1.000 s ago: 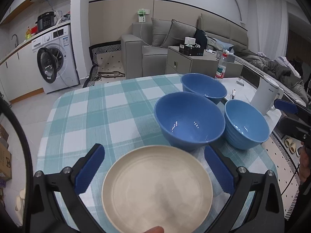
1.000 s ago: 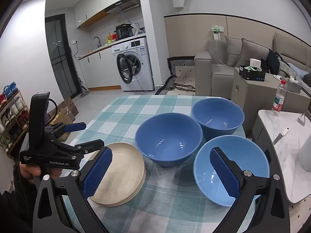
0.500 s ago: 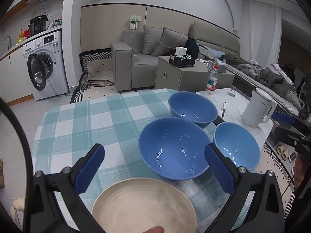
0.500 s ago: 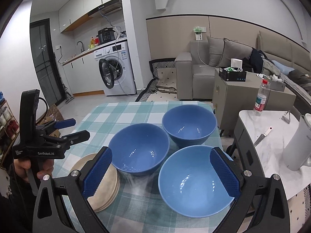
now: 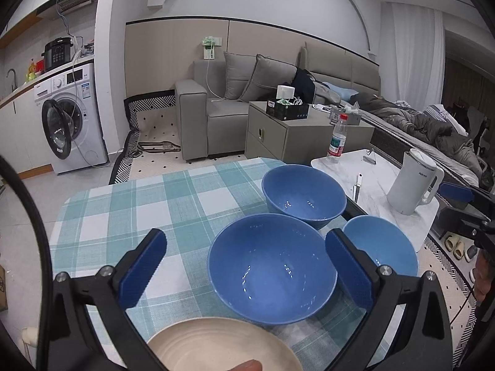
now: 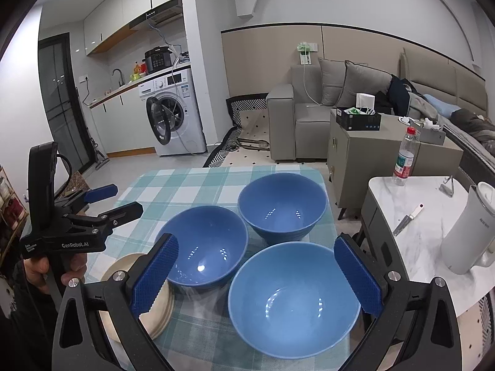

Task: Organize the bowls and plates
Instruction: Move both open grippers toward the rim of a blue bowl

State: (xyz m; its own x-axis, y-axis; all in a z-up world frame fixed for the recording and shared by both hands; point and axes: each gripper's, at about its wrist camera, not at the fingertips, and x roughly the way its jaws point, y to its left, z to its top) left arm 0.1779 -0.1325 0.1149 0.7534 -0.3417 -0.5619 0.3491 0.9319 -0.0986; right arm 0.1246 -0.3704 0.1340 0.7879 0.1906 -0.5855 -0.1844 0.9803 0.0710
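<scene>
1. Left wrist view: the left gripper (image 5: 244,270) has its jaws spread wide and holds nothing. It hangs above the checked tablecloth (image 5: 130,216). The middle blue bowl (image 5: 272,267) lies between its two fingers but lower, so there is no contact. The cream plate stack (image 5: 222,344) is at the bottom edge, nearer to the camera than the fingertips. The far blue bowl (image 5: 303,196) and the near-right blue bowl (image 5: 383,253) stand beyond and to the right. I think the wide opening is kept so that a rim can pass between the pads.

2. Same view: the right gripper (image 5: 464,204) shows at the right border, beside the white kettle (image 5: 413,185) on the marble side table (image 5: 371,185).

3. Right wrist view: the right gripper (image 6: 256,275) is also wide open and empty. The nearest blue bowl (image 6: 294,301) sits just below and between its fingers, its rim close to both pads. The three bowls stand close together, which should make nesting short work. The plates (image 6: 154,306) lie at the left, partly behind the left finger.

4. Same view: a hand (image 6: 43,270) holds the left gripper (image 6: 114,201) over the left part of the table; its jaws are apart.
</scene>
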